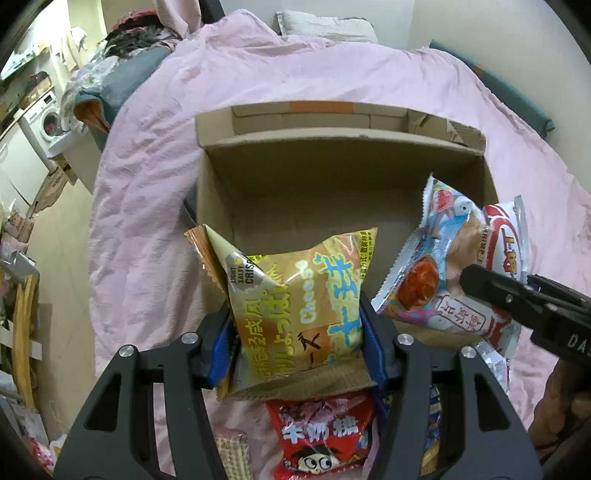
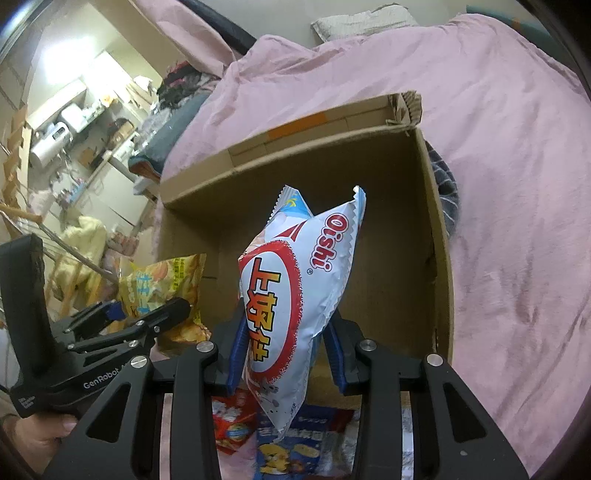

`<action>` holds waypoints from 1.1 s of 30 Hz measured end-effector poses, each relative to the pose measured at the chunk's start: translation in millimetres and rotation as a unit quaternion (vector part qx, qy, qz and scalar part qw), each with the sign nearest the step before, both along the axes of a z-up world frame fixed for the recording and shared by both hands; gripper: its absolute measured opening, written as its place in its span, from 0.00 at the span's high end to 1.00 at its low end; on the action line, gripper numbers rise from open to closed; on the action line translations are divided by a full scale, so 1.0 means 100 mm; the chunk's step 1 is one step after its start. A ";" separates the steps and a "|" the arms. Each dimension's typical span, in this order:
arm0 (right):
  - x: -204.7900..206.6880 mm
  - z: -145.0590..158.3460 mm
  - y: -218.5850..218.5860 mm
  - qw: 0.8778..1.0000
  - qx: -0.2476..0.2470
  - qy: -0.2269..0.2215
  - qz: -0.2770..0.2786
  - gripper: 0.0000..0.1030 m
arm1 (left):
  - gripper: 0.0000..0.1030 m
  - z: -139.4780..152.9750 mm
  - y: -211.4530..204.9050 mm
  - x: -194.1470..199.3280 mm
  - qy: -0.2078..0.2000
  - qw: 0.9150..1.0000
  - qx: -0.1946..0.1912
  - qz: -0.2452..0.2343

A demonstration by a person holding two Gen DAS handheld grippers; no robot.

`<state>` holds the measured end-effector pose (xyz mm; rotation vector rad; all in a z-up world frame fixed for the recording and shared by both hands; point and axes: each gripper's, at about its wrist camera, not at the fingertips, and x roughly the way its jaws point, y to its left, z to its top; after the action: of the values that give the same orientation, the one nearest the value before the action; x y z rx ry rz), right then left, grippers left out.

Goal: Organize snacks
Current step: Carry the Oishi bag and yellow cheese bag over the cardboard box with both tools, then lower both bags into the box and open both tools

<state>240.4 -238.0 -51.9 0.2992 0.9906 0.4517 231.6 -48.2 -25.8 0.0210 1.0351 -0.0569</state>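
Note:
An open cardboard box (image 1: 295,166) lies on a pink bedspread; it also shows in the right wrist view (image 2: 439,236). My left gripper (image 1: 297,332) is shut on a yellow cheese chip bag (image 1: 295,299), held over the box's near edge. My right gripper (image 2: 284,347) is shut on a white and red Oishi shrimp cracker bag (image 2: 291,295), with a blue bag behind it, held over the box. In the left wrist view the Oishi bags (image 1: 450,258) hang at the box's right side. In the right wrist view the yellow bag (image 2: 166,284) is at the left.
More snack bags lie on the bed in front of the box: a red bag (image 1: 321,432) and a blue chip bag (image 2: 295,443). The pink bedspread (image 1: 166,184) surrounds the box. A pillow (image 1: 325,22) lies at the bed's head. Cluttered floor and a washing machine (image 1: 44,118) are at the left.

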 end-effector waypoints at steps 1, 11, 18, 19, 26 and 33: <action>0.01 -0.03 0.02 1.000 -0.005 0.001 0.002 0.62 | 0.47 -0.02 -0.01 0.02 0.003 1.000 -0.001 0.000; 0.08 -0.20 0.15 0.999 -0.034 0.018 0.026 0.62 | 0.47 -0.14 -0.07 0.07 0.011 1.000 0.013 -0.007; 0.12 -0.25 0.16 0.998 -0.047 0.022 0.030 0.60 | 0.46 -0.16 -0.05 0.07 0.021 1.000 0.008 -0.001; 0.11 -0.25 0.16 0.998 -0.048 0.022 0.030 0.60 | 0.46 -0.15 -0.05 0.07 0.020 1.000 0.008 -0.001; 0.11 -0.22 0.17 0.998 -0.059 0.013 0.024 0.44 | 0.35 -0.15 -0.03 0.07 0.024 1.000 0.006 -0.002; 0.05 0.01 0.13 0.996 -0.079 -0.050 0.000 0.20 | 0.17 -0.06 0.02 0.03 0.004 1.000 0.004 0.013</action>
<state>245.5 -225.3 -51.4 0.1321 0.9219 0.3828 234.5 -46.0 -31.4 0.0137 1.0430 -0.0294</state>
